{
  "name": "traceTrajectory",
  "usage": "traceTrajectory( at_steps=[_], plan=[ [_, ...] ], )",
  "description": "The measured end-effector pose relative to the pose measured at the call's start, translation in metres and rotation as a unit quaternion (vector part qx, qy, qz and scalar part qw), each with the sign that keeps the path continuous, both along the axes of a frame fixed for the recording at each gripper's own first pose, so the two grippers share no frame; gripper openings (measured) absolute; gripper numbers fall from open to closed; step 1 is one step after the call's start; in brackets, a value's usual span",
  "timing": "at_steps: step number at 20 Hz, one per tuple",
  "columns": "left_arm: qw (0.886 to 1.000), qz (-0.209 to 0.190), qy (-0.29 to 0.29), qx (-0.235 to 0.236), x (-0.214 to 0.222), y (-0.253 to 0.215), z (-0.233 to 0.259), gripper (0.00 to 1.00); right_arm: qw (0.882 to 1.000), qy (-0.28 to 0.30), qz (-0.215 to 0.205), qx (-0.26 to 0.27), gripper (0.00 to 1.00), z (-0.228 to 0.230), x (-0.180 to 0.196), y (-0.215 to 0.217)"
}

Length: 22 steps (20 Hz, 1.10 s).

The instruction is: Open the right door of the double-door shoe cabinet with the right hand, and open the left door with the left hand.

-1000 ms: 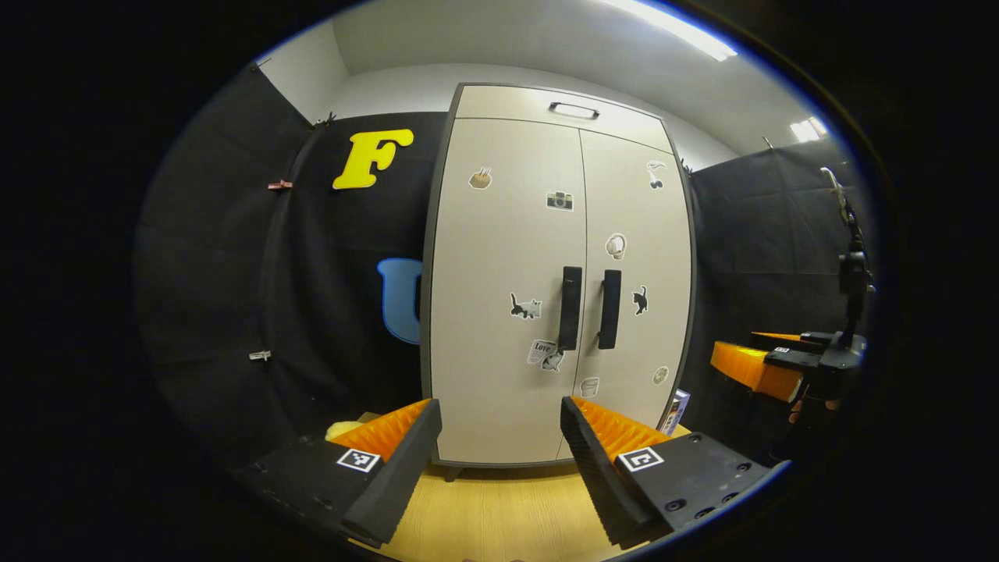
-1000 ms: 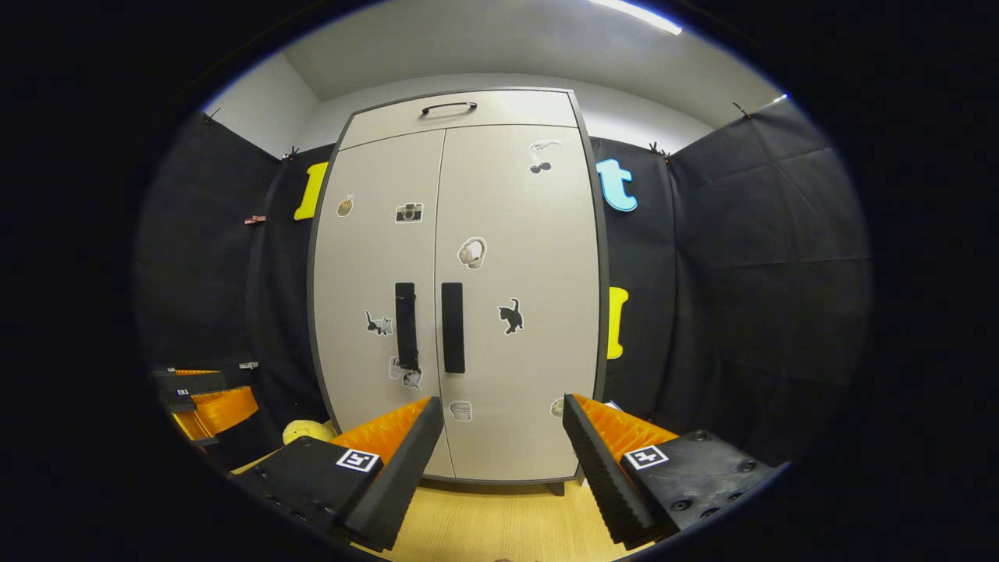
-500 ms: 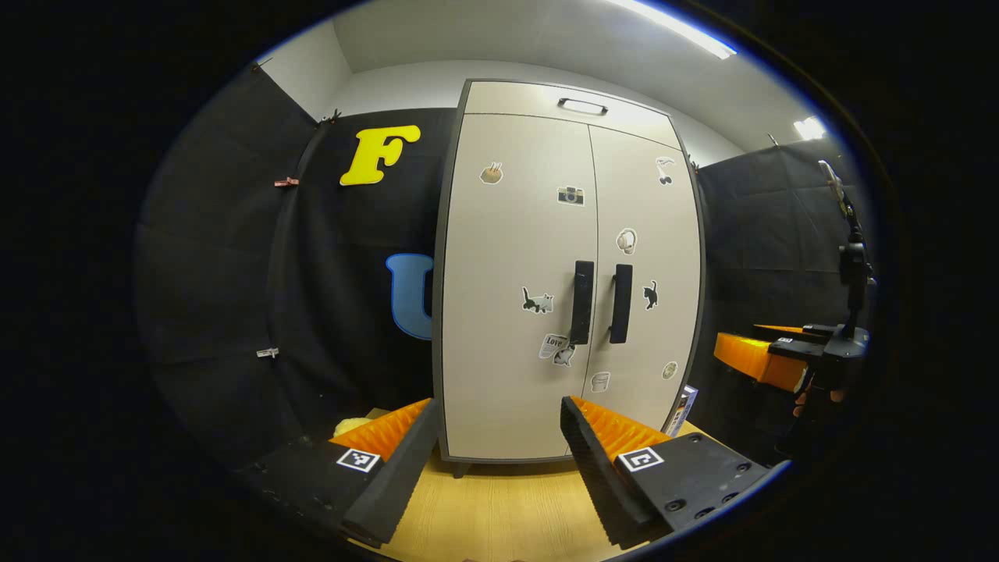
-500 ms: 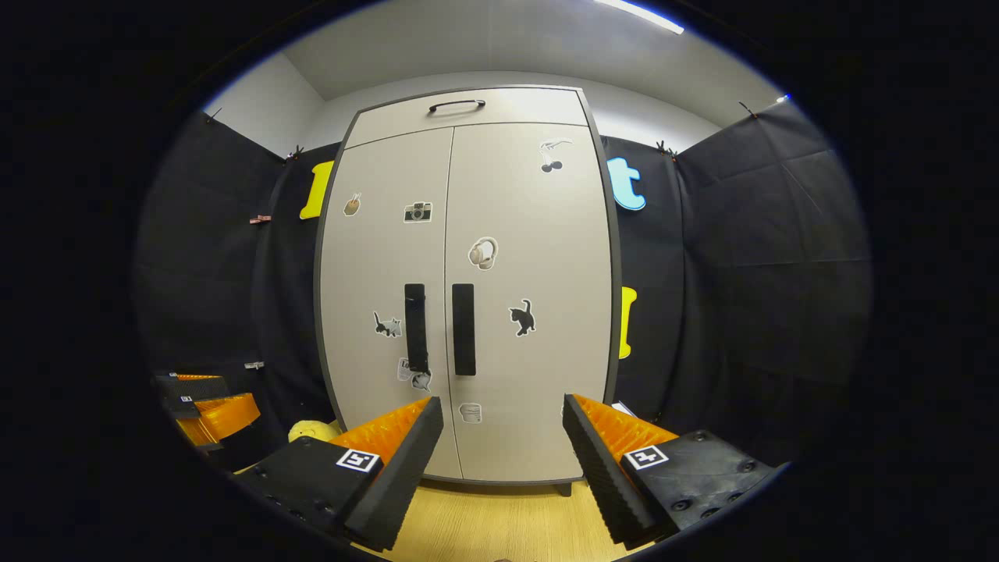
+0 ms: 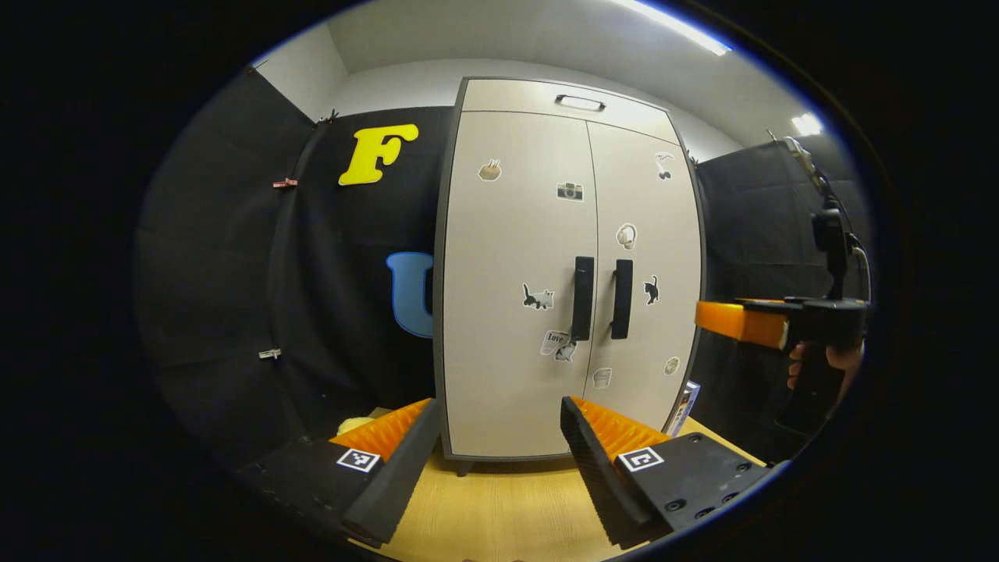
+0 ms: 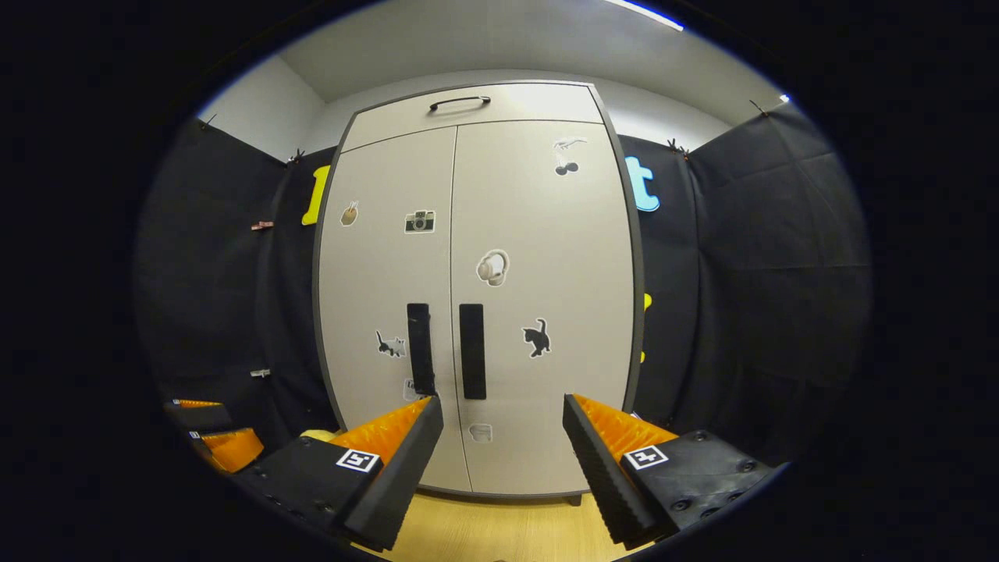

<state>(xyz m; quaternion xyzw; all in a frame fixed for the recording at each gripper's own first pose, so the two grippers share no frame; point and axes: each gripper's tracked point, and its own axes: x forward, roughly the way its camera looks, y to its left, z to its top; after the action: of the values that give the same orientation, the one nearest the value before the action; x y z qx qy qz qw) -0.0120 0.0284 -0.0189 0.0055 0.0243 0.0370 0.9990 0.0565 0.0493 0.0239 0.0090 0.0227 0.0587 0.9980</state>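
Note:
A tall beige shoe cabinet [image 5: 515,234] [image 6: 546,234] stands ahead with both doors shut and stickers on them. Two black vertical handles sit side by side at the centre seam: the left door handle [image 5: 582,298] [image 6: 421,348] and the right door handle [image 5: 621,299] [image 6: 472,352]. My left gripper [image 5: 499,414] is open, well short of the cabinet, with nothing between its fingers. My right gripper [image 6: 503,410] is open too, facing the doors below the handles. In the left gripper view the right gripper [image 5: 741,321] is raised at the far right, held by a hand [image 5: 839,361].
The cabinet stands on a light wooden floor [image 5: 499,507]. A yellow soft object [image 5: 353,425] lies at the cabinet's left foot, and a small box [image 5: 682,406] leans at its right foot. Black cloth walls close in on both sides. A top drawer with a handle [image 6: 459,101] caps the cabinet.
The right gripper has risen and come closer to the cabinet, so the doors look larger and the handles sit lower in its view. The left gripper has shifted slightly left and stayed open.

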Motion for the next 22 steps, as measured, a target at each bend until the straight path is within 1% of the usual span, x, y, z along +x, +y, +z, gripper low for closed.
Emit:
traceTrajectory(
  at_steps=[4, 7, 11, 16, 19, 21, 22],
  plan=[
    [1.000, 0.010, 0.005, -0.004, -0.004, 0.006, -0.004, 0.95, 0.999, 0.002, 0.016, -0.031, 0.98, 0.005, 0.035, 0.018],
    [1.000, 0.024, 0.008, -0.004, -0.009, 0.015, -0.007, 0.95, 0.999, -0.002, 0.019, -0.049, 0.98, 0.005, 0.060, 0.028],
    [0.999, 0.048, 0.017, -0.007, -0.014, 0.027, -0.014, 0.95, 0.999, 0.004, 0.019, -0.041, 0.98, -0.003, 0.098, 0.038],
    [0.997, 0.074, 0.032, -0.012, -0.017, 0.042, -0.024, 0.95, 0.999, 0.014, 0.005, -0.036, 0.97, -0.014, 0.145, 0.039],
    [0.996, 0.083, 0.041, -0.015, -0.016, 0.048, -0.030, 0.95, 0.999, 0.019, 0.002, -0.035, 0.98, -0.018, 0.164, 0.044],
    [0.995, 0.089, 0.043, -0.017, -0.017, 0.052, -0.031, 0.95, 0.999, 0.022, 0.000, -0.029, 0.93, -0.021, 0.171, 0.047],
    [0.995, 0.093, 0.043, -0.016, -0.019, 0.054, -0.032, 0.95, 0.999, 0.025, -0.006, -0.028, 0.88, -0.023, 0.173, 0.047]
  ],
)
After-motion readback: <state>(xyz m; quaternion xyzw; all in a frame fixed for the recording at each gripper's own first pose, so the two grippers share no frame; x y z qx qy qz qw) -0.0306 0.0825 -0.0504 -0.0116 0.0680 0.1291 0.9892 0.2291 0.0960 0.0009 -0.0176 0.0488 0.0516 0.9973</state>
